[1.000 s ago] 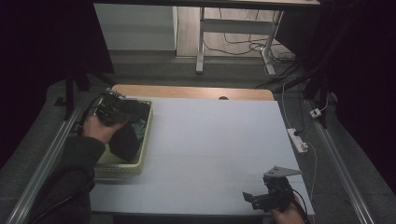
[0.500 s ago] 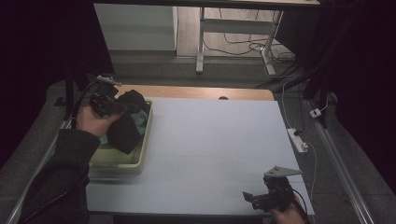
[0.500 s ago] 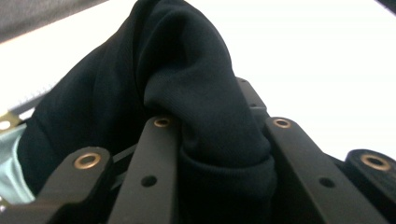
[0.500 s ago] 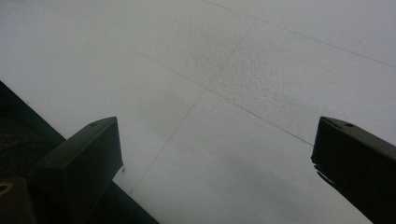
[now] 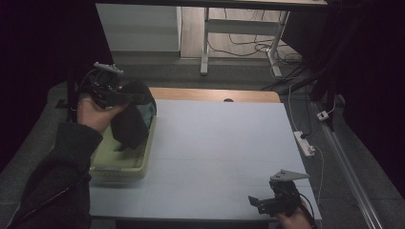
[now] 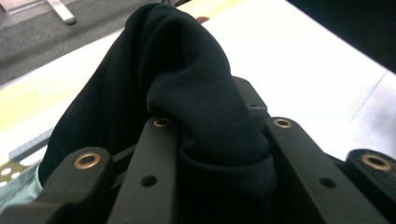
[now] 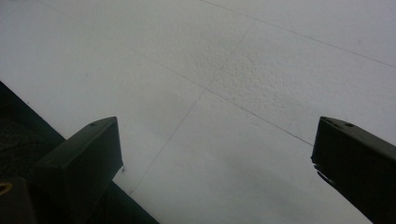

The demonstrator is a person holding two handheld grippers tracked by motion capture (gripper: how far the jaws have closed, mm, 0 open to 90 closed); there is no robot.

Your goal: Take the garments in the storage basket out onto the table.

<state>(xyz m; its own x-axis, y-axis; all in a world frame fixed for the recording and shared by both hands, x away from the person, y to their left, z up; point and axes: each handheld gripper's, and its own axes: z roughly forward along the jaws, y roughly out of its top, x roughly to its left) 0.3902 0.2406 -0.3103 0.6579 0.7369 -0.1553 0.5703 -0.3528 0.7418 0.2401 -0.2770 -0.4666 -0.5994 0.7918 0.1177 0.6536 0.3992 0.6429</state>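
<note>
Black cloth (image 5: 131, 119) hangs bunched from my left hand-held gripper (image 5: 125, 98), whose jaws are clamped on a fold of it, lifted above the pale green bin (image 5: 122, 164) at the worktop's (image 5: 219, 143) left edge. My right hand-held gripper (image 5: 260, 202) rests far from the bin, low over the worktop's near right corner, jaws spread wide with nothing between them.

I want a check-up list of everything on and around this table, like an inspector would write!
Surface: pale table top, mostly bare.
Job's things: black cloth lifted partly out of the yellow-green tub; something pale green under it.
Clutter: nothing seen.
Tools: left tool shut on the black cloth; right tool open, low at the table's near right edge.
Cables: power strip with lead beside the table's right edge; wires on the floor behind.
Surroundings: dark room; desk legs beyond.
</note>
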